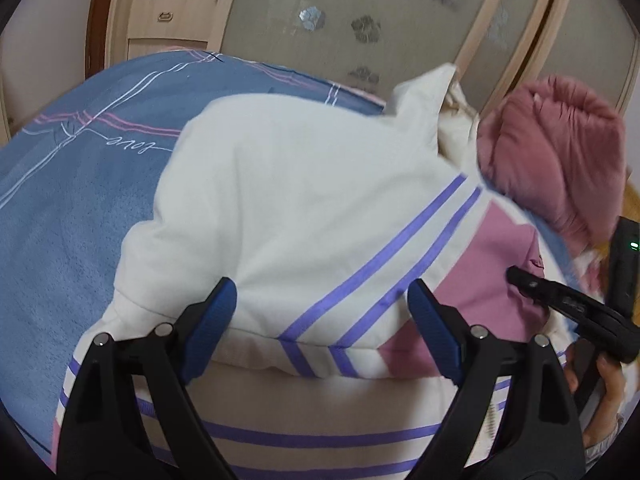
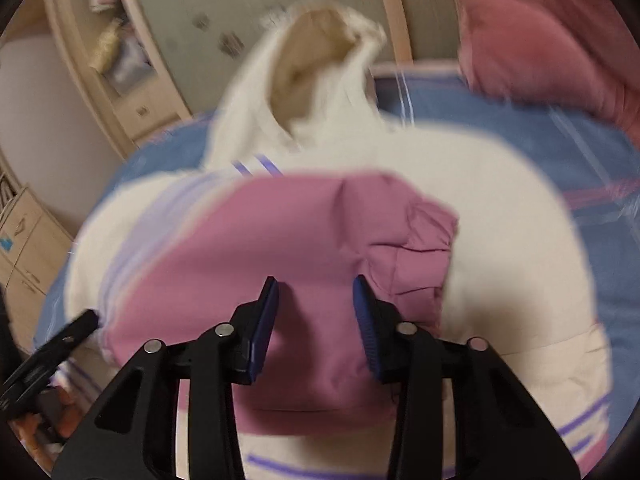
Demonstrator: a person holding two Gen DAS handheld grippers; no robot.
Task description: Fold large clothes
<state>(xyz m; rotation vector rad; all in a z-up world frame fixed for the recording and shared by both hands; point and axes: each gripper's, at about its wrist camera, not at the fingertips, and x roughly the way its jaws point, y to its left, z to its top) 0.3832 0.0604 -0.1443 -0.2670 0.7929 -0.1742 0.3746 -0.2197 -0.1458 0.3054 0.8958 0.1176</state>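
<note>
A large white hoodie (image 1: 304, 208) with purple stripes and a pink sleeve end lies on a blue bedspread (image 1: 72, 216). One sleeve is folded across its body. My left gripper (image 1: 320, 320) is open, its jaws wide apart just above the folded sleeve near the stripes. My right gripper (image 2: 316, 320) is partly open over the pink sleeve cuff (image 2: 304, 248), with pink cloth between the jaws but not pinched. The right gripper also shows in the left wrist view (image 1: 560, 300) at the cuff. The hood (image 2: 320, 60) points to the far side.
A crumpled pink garment (image 1: 560, 152) lies on the bed at the right, beyond the hoodie. A wardrobe with frosted doors (image 1: 360, 12) and drawers stands behind the bed. The right wrist view is blurred by motion.
</note>
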